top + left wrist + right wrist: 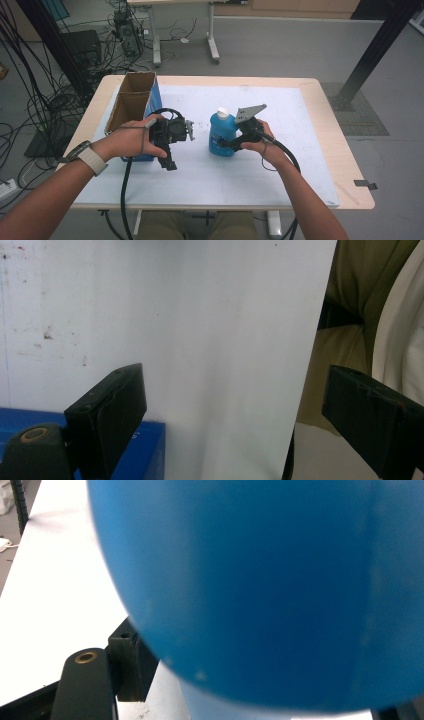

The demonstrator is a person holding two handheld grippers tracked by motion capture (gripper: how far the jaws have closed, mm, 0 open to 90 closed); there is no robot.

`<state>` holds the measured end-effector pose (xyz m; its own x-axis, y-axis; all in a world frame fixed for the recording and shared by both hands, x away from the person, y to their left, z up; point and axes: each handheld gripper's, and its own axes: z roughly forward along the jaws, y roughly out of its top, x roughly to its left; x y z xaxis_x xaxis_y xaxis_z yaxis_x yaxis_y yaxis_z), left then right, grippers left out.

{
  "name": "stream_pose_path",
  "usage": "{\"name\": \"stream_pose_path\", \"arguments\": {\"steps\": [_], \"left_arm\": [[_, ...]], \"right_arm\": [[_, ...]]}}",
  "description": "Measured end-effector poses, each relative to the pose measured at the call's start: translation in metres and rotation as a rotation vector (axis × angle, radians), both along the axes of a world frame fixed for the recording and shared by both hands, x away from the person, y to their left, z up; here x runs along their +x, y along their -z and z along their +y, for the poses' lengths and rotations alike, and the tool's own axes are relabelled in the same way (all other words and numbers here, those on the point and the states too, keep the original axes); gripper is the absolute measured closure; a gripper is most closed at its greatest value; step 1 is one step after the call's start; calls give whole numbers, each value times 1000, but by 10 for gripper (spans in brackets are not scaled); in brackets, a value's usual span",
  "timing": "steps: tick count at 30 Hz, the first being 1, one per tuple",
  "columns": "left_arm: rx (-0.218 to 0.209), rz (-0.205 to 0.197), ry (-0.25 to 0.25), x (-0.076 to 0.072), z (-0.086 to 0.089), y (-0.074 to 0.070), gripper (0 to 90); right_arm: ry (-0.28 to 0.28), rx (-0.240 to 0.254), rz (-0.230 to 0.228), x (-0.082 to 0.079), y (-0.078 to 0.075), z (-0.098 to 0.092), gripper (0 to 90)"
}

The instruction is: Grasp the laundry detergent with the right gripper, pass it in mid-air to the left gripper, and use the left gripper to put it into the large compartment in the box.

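One blue bottle (222,134), label unreadable, between right gripper (231,145) jaws, contact unclear; left gripper (169,161) agape.

The high view looks forward and down over the whole table (320,150). The left gripper view faces its near edge. The right gripper view sits tight against the blue bottle (260,590), shared with the high view.

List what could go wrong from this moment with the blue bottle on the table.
The blue bottle stands upright with the right gripper around its lower body; a lopsided squeeze could tip it or let the rounded side slip. The open cardboard box sits beyond the left gripper, so carrying the bottle across risks bumping that hand.
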<state>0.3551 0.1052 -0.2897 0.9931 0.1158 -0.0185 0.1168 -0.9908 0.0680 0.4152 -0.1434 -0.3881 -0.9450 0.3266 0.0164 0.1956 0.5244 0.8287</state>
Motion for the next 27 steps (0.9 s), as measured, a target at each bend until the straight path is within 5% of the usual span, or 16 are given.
{"name": "stream_pose_path", "arguments": {"steps": [27], "left_arm": [[1,-1,-3,0,0,0,111]], "right_arm": [[0,16,-11,0,3,1,330]]}}
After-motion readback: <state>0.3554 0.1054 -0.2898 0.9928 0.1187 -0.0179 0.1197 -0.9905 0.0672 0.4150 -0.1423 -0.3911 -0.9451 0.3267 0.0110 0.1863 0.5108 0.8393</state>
